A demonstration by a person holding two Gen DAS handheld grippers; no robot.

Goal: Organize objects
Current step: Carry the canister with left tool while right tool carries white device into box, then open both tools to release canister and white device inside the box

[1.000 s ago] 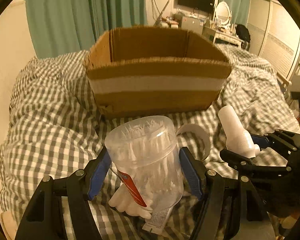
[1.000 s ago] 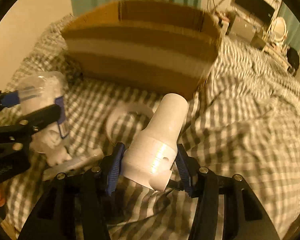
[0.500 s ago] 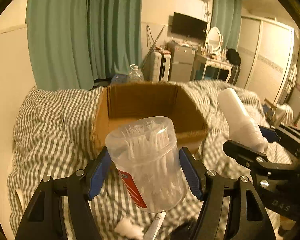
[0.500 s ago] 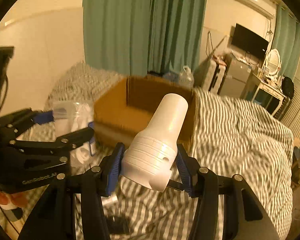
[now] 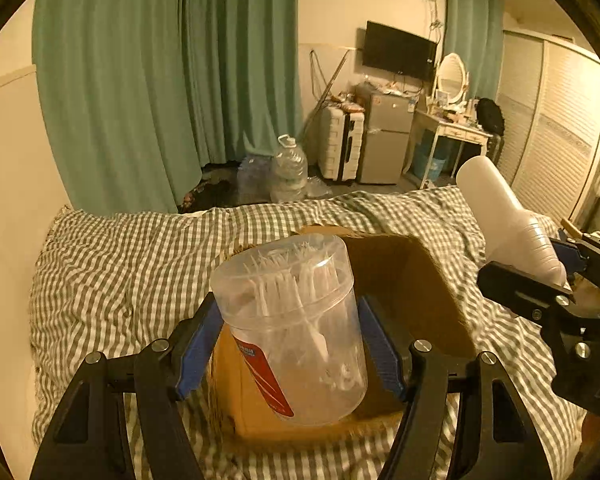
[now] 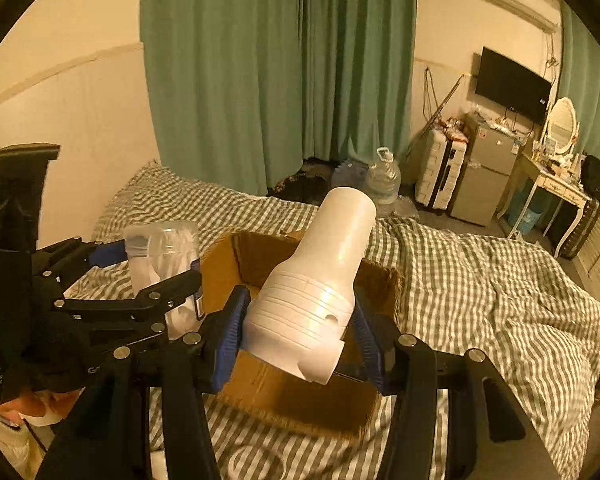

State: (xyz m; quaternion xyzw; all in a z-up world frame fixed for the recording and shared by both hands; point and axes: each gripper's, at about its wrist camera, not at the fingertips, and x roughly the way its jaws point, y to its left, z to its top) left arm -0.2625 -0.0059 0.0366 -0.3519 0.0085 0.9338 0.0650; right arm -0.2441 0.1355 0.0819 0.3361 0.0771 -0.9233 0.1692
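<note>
My left gripper (image 5: 290,344) is shut on a clear plastic jar of cotton swabs (image 5: 292,328) with a red label, held up over the near wall of an open cardboard box (image 5: 416,280) on the bed. My right gripper (image 6: 298,328) is shut on a white plastic nozzle-shaped part (image 6: 320,292), its narrow end pointing away, above the same cardboard box (image 6: 300,396). In the right wrist view the left gripper (image 6: 148,276) and its jar (image 6: 160,256) hang at the left. The left wrist view shows the white part (image 5: 504,224) at the right edge.
The box rests on a grey-and-white checked bedcover (image 5: 132,256). Green curtains (image 5: 172,80), water jugs (image 5: 288,172), a suitcase, a small fridge (image 5: 384,140) and a dressing table stand beyond the bed. A white ring (image 6: 252,460) lies on the cover before the box.
Both grippers have risen from the bedcover with their objects and moved forward to the box; the box now sits below them, and the room behind has come into view.
</note>
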